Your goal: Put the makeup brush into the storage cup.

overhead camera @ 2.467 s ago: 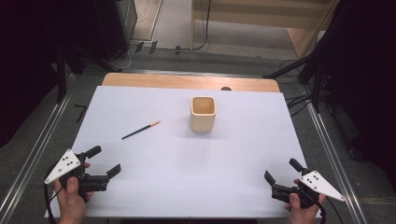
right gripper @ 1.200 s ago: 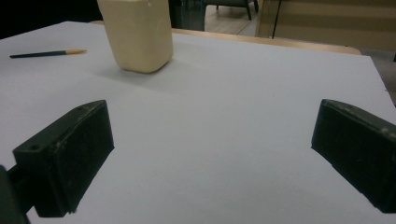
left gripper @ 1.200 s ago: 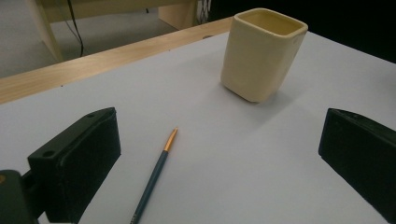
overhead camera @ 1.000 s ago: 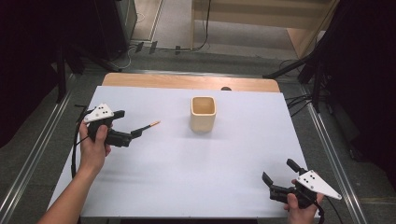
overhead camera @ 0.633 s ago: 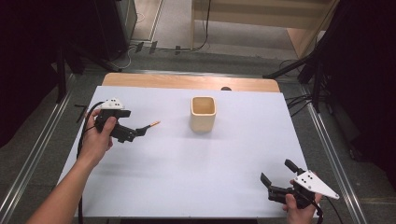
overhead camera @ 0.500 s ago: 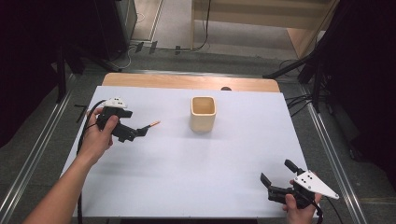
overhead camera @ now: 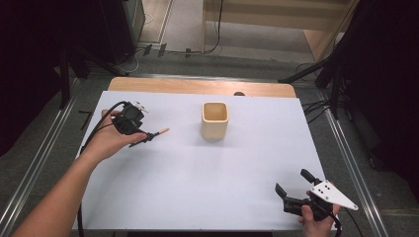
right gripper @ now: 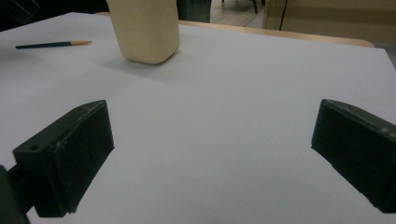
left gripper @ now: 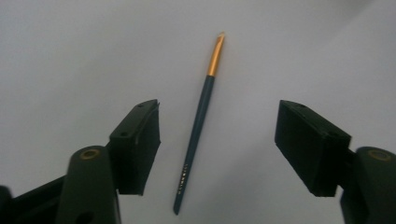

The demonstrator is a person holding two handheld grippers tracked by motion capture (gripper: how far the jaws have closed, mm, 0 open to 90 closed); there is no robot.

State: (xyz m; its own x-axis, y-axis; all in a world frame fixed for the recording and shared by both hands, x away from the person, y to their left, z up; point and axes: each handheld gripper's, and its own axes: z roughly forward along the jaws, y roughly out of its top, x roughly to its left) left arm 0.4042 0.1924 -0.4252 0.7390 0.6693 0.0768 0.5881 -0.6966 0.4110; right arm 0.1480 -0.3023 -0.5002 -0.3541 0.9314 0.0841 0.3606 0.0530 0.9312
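The pick-up is being set up right now: the left gripper [left gripper: 217, 140] is being held over the brush [left gripper: 197, 127], jaws spread wide and empty, with the thin handle lying in the gap between them and touched by neither. In the left gripper view the brush is being seen flat on the white table [overhead camera: 197, 182], its dark handle running up the frame along the gripper's own line, the gold ferrule and pale tip at the far end and tilted slightly to the right.

From the high view the brush [overhead camera: 159, 132] is being shown at the left of the table, its long axis roughly left-to-right, tip pointed toward the cream cup [overhead camera: 215, 120], which is standing upright well apart from it. The left gripper [overhead camera: 146, 137] is being held just over the handle end.

As a judgement, the step in hand is the approach and alignment; what is called for next is a lowering to the table surface and a closing across the handle, squarely, since so slim a shaft could roll or slip out.

The right gripper [overhead camera: 291, 190] is being kept at the near right corner, jaws apart, nothing between them.
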